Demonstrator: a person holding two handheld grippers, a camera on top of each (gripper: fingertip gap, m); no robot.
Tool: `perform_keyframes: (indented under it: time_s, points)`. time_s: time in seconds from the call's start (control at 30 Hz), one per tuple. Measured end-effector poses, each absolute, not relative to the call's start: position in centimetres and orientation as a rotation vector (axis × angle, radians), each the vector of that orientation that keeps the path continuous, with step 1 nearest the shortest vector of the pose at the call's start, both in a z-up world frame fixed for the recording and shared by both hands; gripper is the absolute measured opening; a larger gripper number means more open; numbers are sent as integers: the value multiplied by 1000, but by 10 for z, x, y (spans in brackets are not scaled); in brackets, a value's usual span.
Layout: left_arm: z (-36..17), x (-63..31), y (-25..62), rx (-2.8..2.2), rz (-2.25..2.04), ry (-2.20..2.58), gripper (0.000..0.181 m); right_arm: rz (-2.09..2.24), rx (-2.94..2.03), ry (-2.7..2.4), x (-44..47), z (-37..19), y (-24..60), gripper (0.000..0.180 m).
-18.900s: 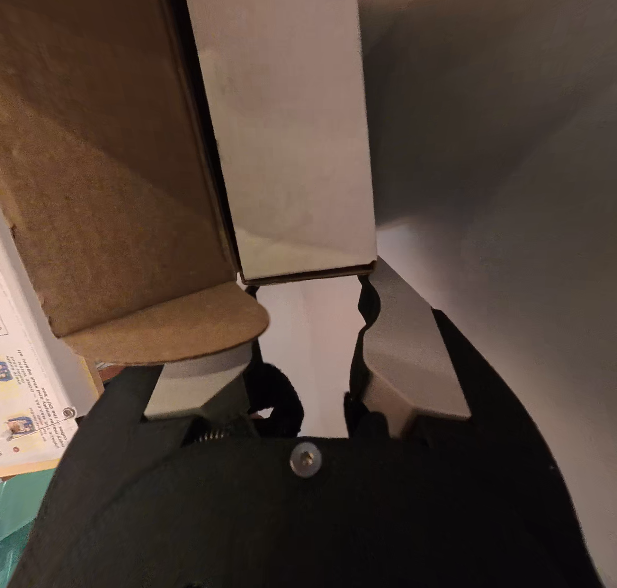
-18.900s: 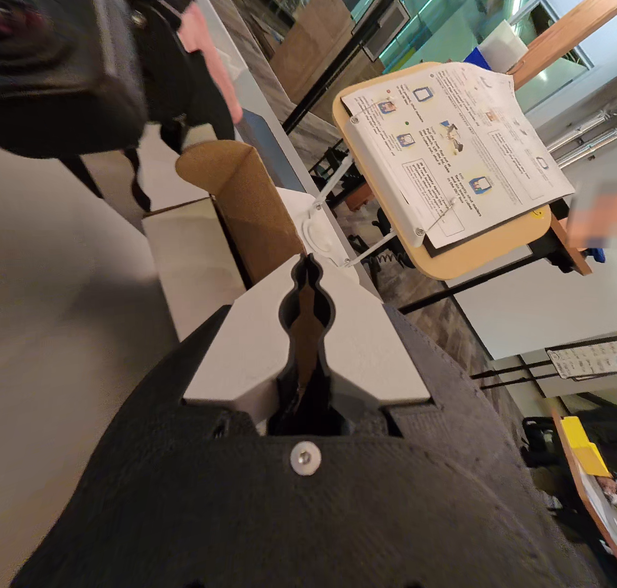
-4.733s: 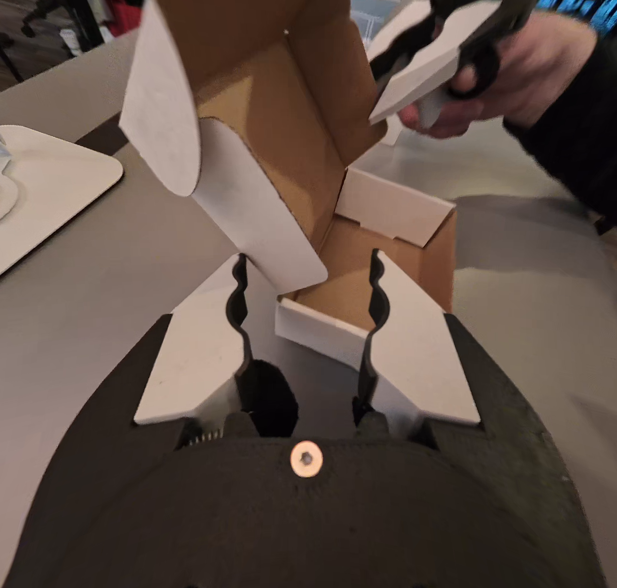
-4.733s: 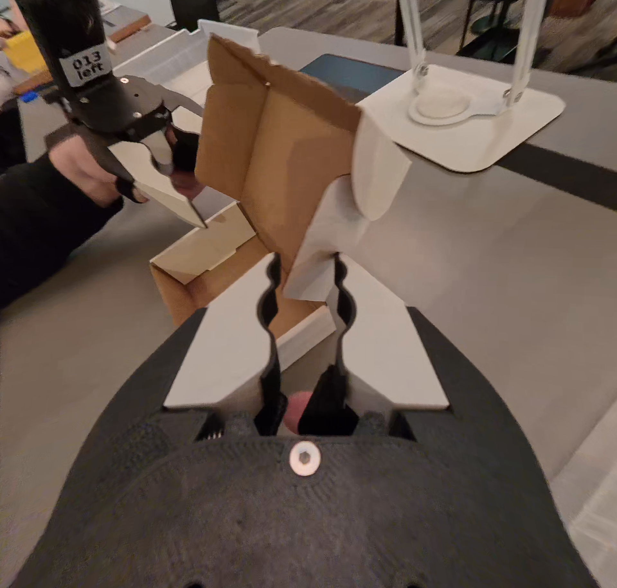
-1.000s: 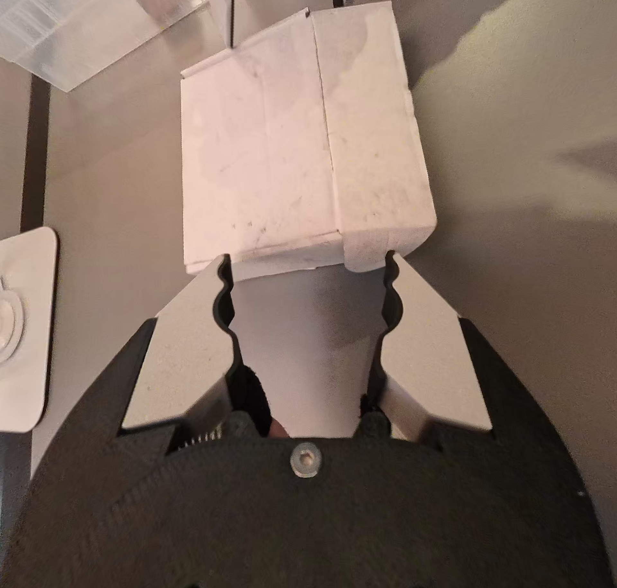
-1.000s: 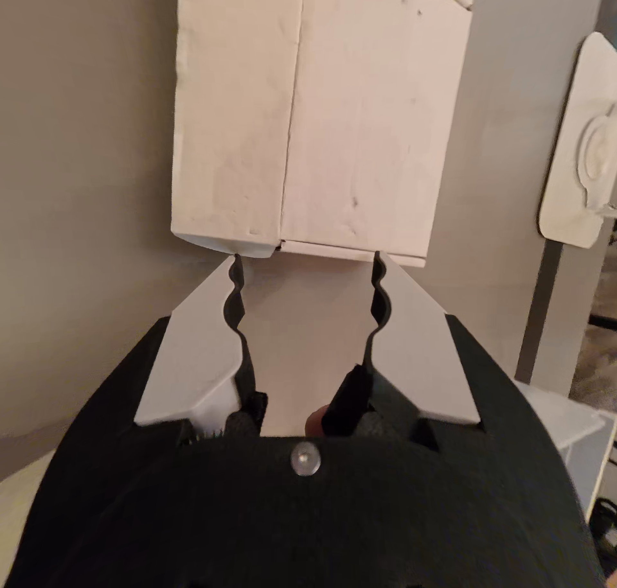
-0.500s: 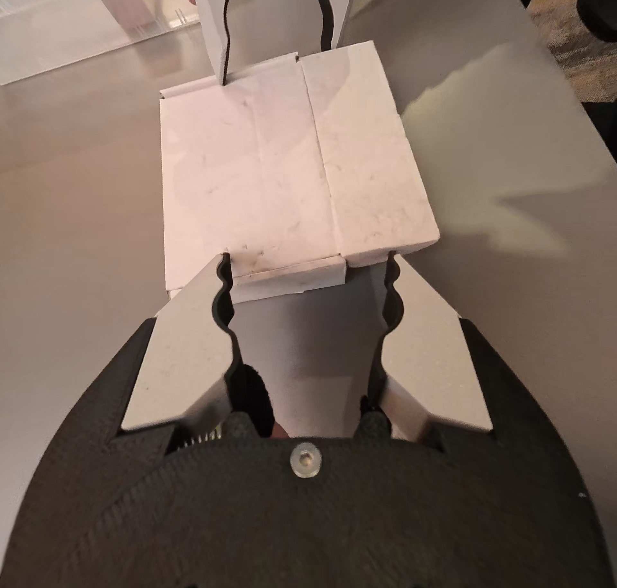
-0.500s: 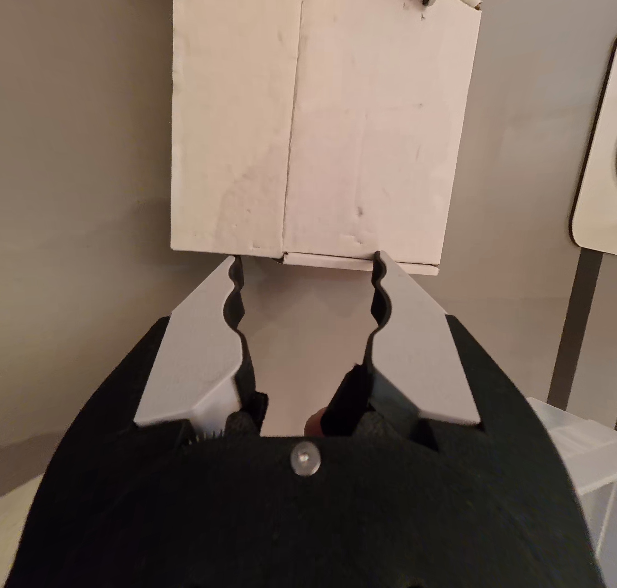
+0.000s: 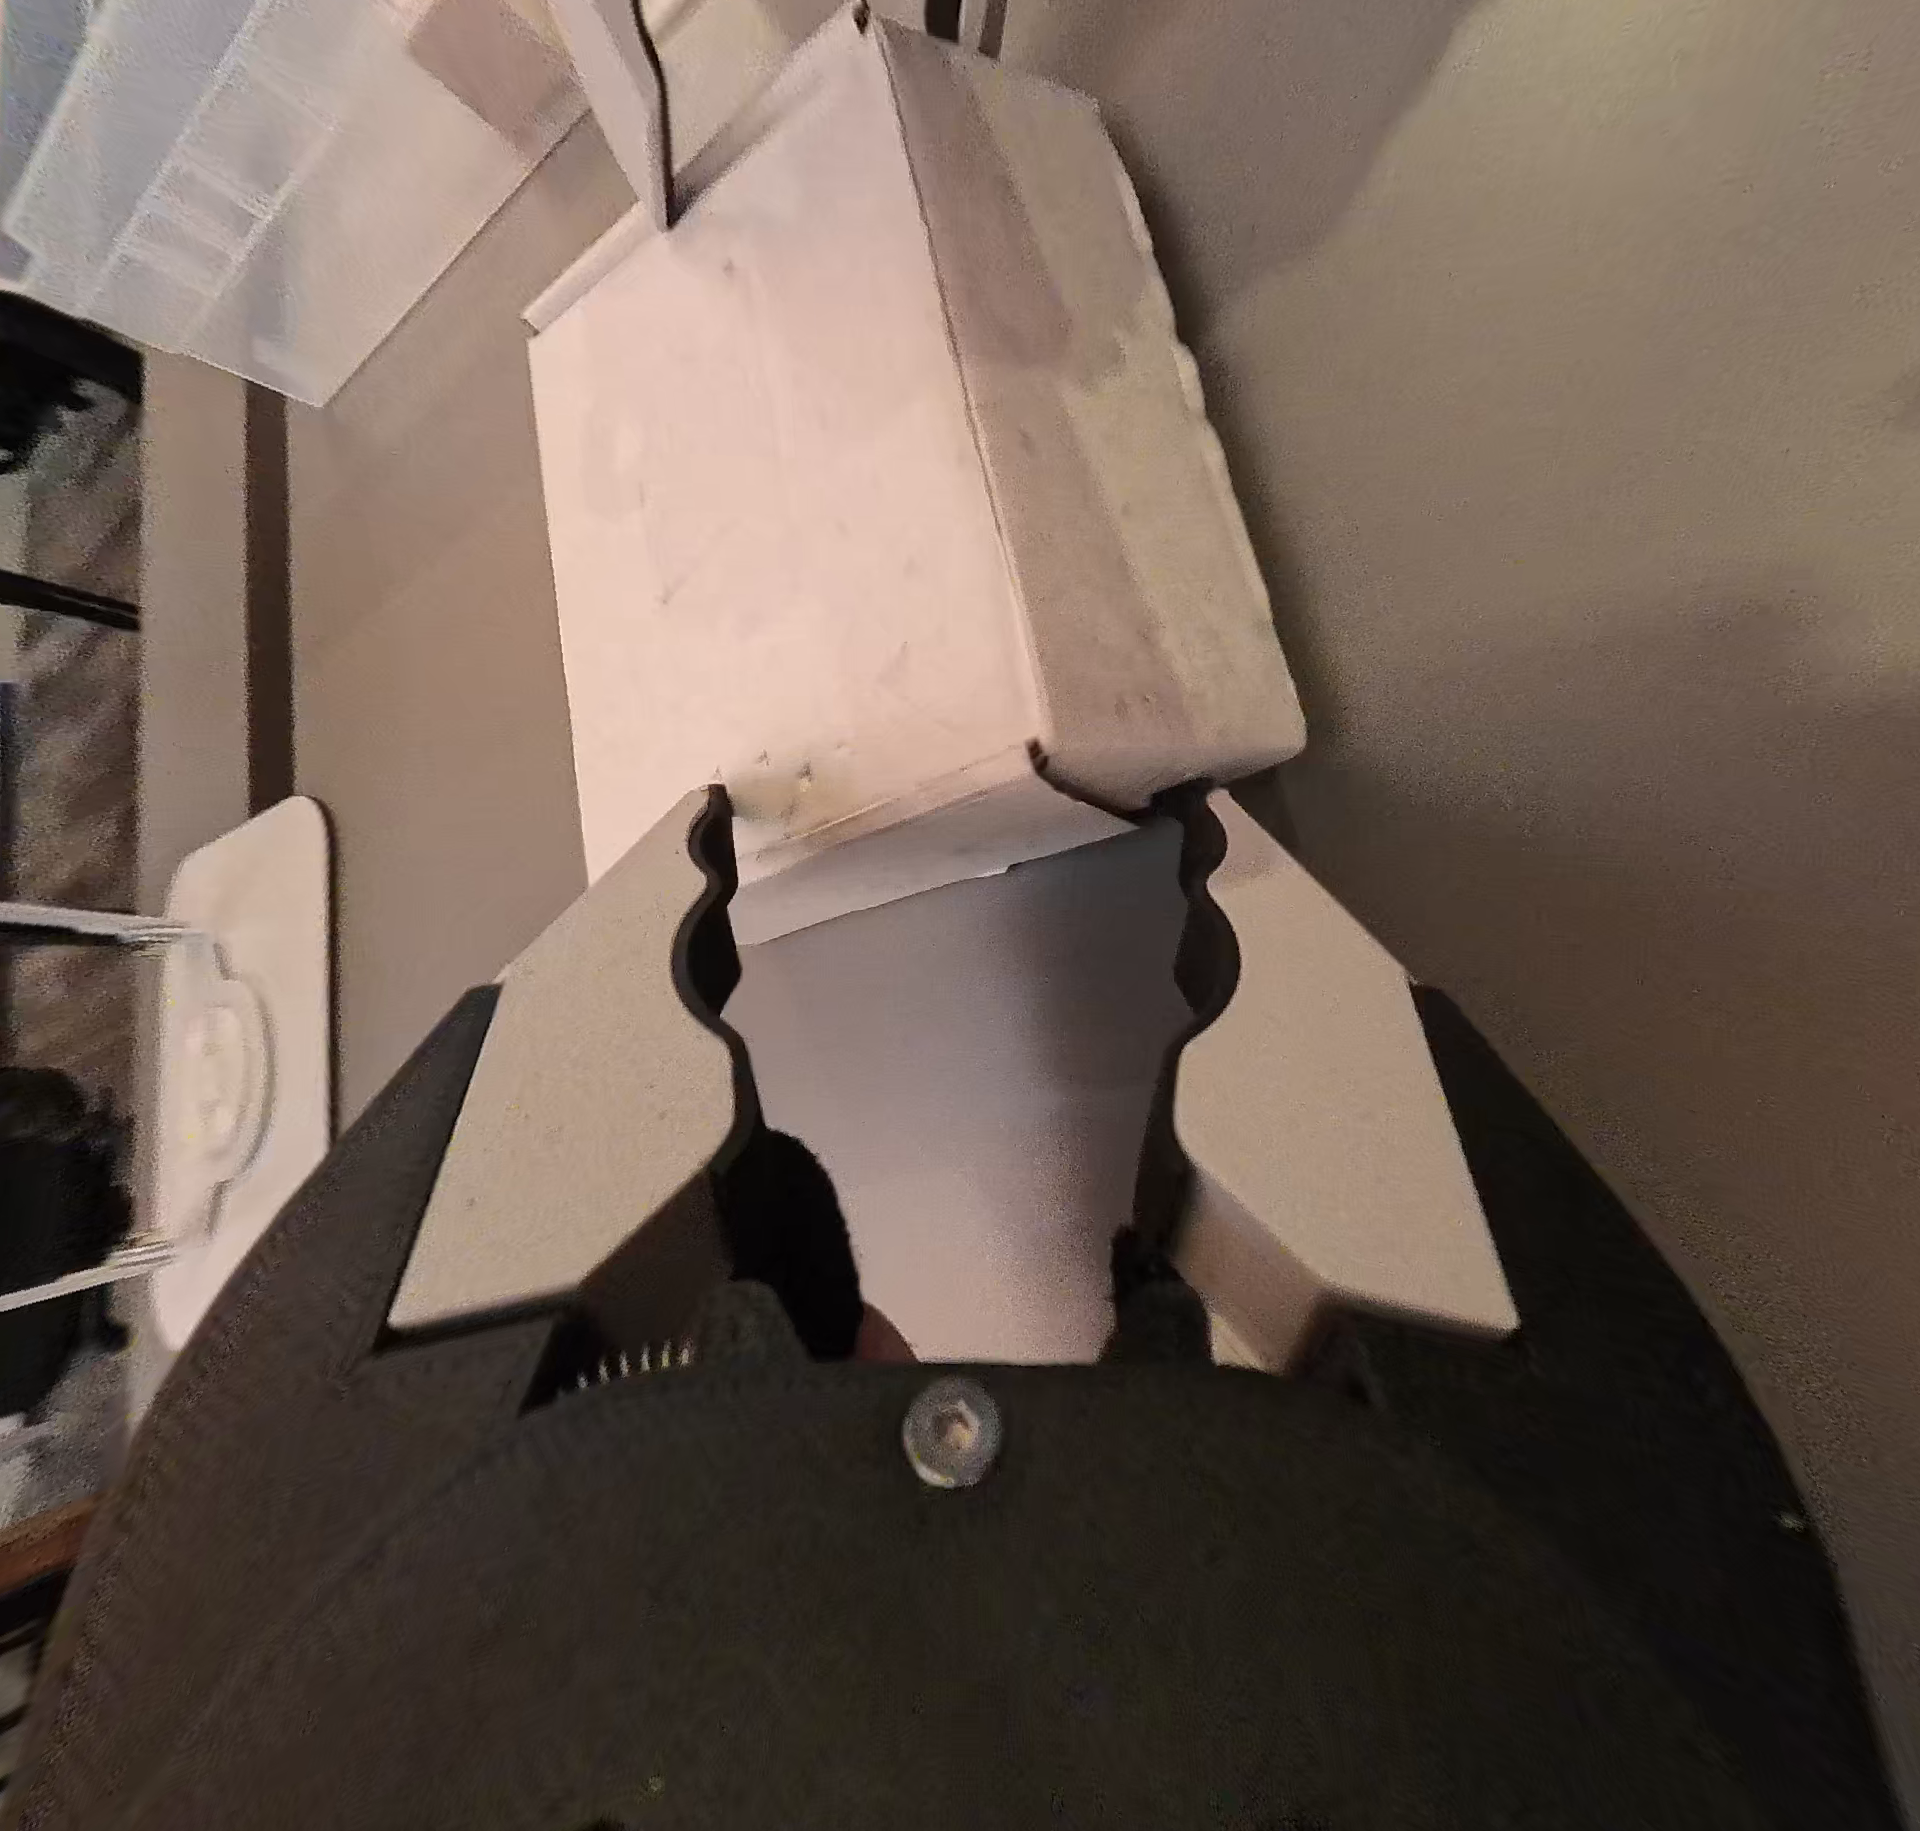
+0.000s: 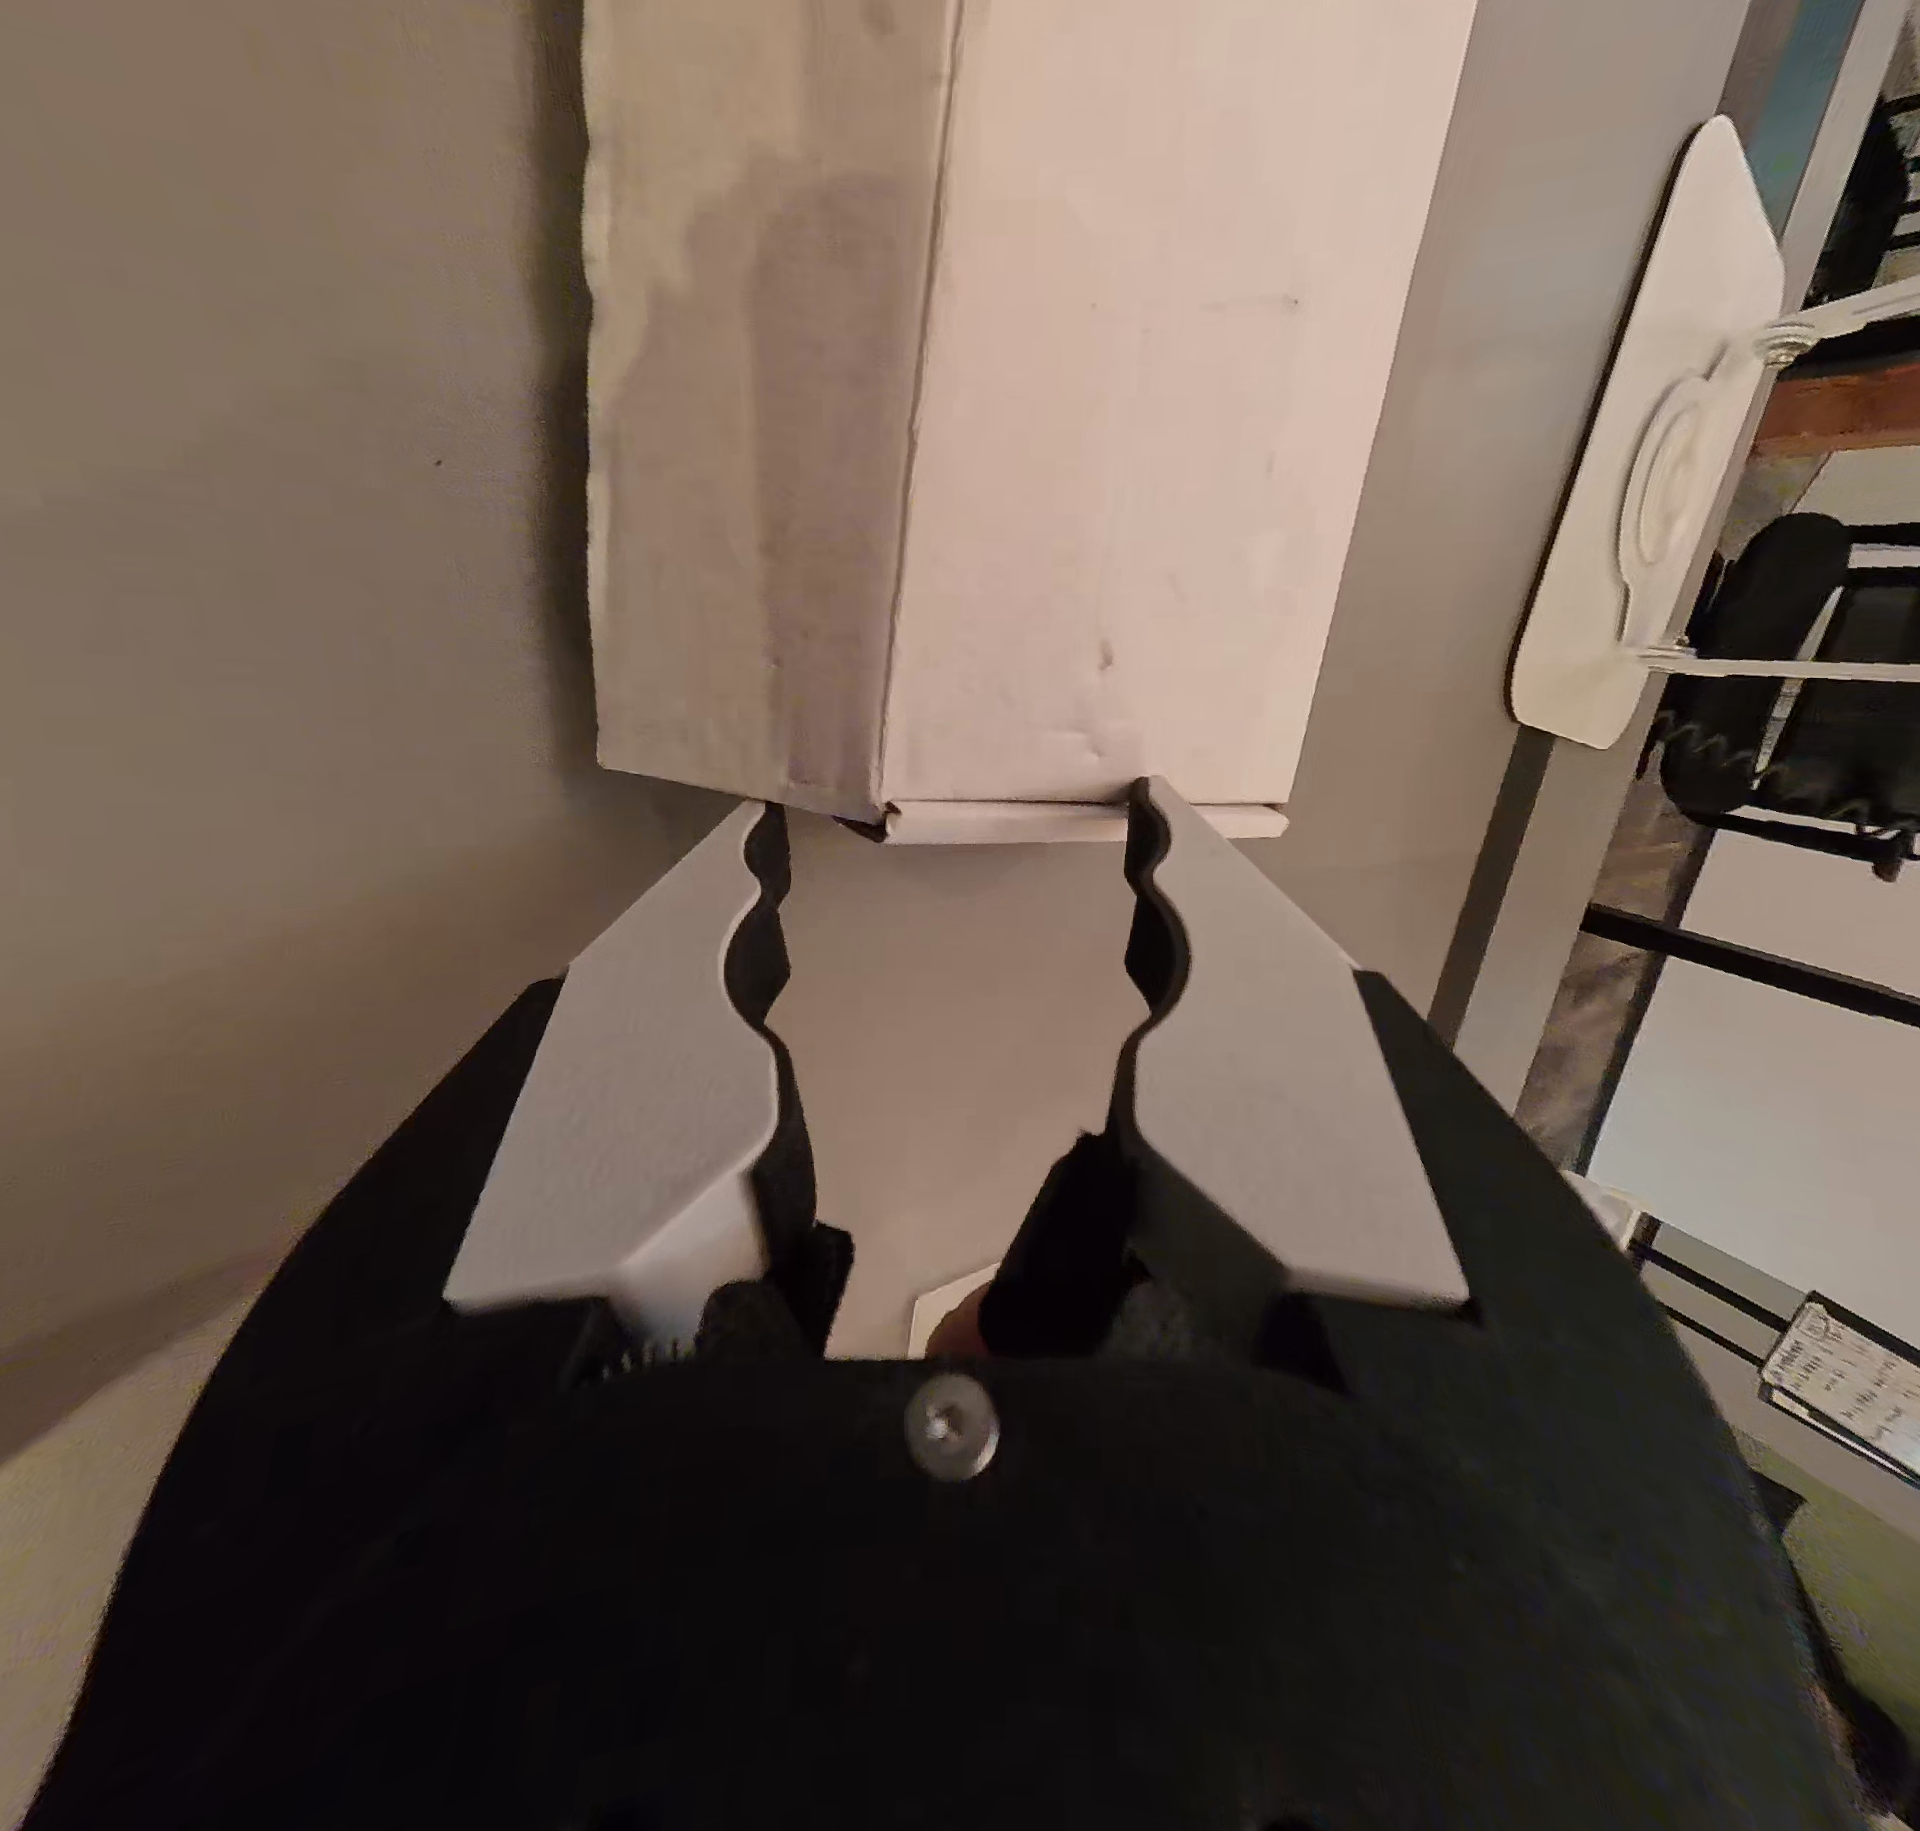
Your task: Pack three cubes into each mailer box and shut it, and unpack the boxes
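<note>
The grey table is being used as the work surface, and near its middle the white box is being kept, lid down and apparently shut. Whether 3 cubes are inside cannot be told, since nothing of the interior is being shown.

The box is being bracketed from 2 opposite ends. The left gripper is being held at the near end in the left wrist view, its jaws spread wide apart and gripping nothing, the tips being set just at the box's lower edge. The right gripper is being held likewise at the other end of the box, jaws apart and empty, tips touching or nearly touching the end flap. This pairing is probably being used so that the box is steadied or squared between both tools, or so the side flaps are being pressed home; which one cannot be told.

A clear bin is being kept beyond the box, perhaps for cubes. A white base plate is being left off to the side, well apart from the work.
</note>
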State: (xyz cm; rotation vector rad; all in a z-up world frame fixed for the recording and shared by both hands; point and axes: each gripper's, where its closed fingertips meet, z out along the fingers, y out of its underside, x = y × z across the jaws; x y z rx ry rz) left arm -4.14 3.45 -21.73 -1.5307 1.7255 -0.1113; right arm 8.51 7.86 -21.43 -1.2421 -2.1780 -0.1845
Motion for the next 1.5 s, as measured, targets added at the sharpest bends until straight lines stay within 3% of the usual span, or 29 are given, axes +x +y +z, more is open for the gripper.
perform_keyframes:
  time_s: [0.33,0.77,1.23,1.37,1.5]
  points:
    - [-208,-35,20,-1648,-492,1619,104,-60,-1272,-2238,86,-212,76,66]
    - [-208,-33,32,-1643,-351,1518,81,-140,-1259,-2217,85,-212,78,61]
    - [-209,-32,32,-1626,-354,1486,81,-12,-1347,-2222,86,-212,72,67]
    - [-209,-32,33,-1619,-361,1493,81,99,-1430,-2230,86,-212,65,82]
    - [-209,-32,32,-1618,-357,1491,81,97,-1469,-2201,84,-210,66,78]
